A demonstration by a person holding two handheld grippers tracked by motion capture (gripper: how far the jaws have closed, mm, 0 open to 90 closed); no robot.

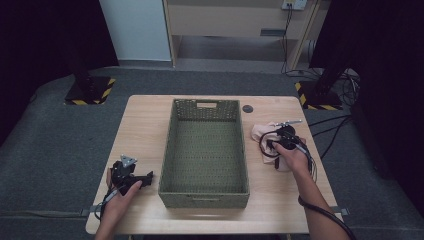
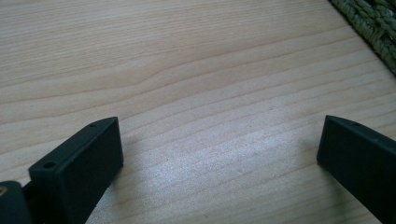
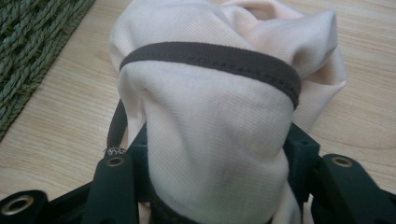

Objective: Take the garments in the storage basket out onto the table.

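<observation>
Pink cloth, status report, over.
Right gripper has the pink cloth between its jaws, right of the green woven basket. Left gripper open over bare table. Path to basket unobstructed.

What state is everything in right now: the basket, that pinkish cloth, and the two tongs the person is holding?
Woven green basket: upright on the table, nothing inside.
Pink cloth with dark trim: bunched up on the table right of the basket, between the right tongs' jaws.
Right tongs: partly open around the cloth.
Left tongs: open over bare wood, holding nothing.
</observation>
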